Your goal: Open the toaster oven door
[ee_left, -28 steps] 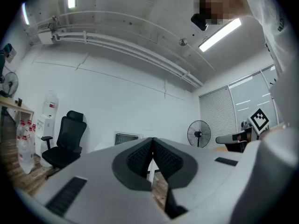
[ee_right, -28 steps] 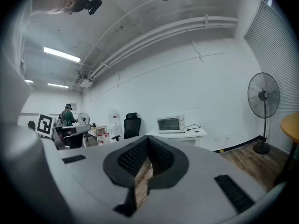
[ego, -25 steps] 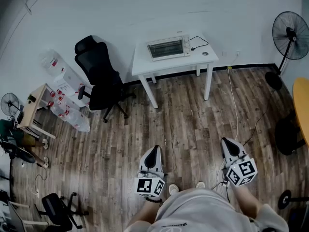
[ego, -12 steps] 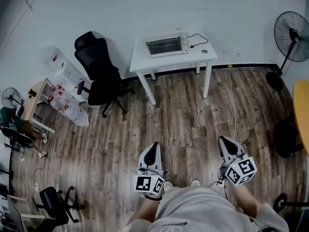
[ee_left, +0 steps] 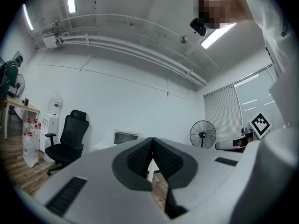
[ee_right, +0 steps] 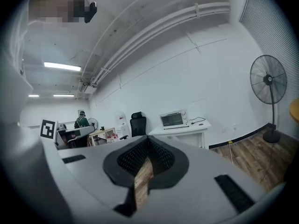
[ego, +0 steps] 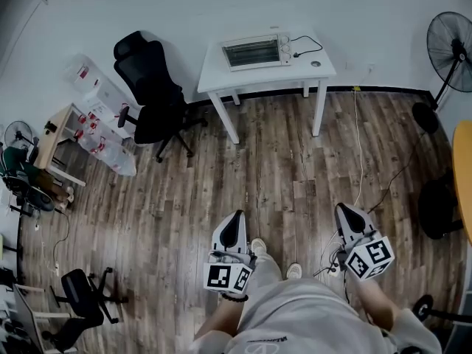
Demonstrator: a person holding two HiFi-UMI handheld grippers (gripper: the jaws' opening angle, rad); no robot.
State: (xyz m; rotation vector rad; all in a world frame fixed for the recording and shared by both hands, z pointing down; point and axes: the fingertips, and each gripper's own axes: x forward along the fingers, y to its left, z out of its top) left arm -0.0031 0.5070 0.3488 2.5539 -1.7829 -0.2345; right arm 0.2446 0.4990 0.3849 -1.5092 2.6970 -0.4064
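Observation:
The toaster oven [ego: 256,51] is a white box with a dark glass door, shut, standing on a white table [ego: 317,76] against the far wall; it also shows small in the right gripper view [ee_right: 174,119] and the left gripper view [ee_left: 125,136]. My left gripper [ego: 236,219] is held low in front of me over the wooden floor, far from the oven, shut with nothing in it. My right gripper [ego: 344,212] is at the same distance to the right, its tips together and empty.
A black office chair [ego: 153,98] stands left of the table. A standing fan [ego: 451,46] is at the far right, with a cable [ego: 359,153] running across the floor. Water bottles [ego: 99,135] and a small wooden table [ego: 49,146] sit at the left.
The view has shifted a little; the table and oven sit slightly higher in the head view. Both grippers stay shut and low in front of the person.

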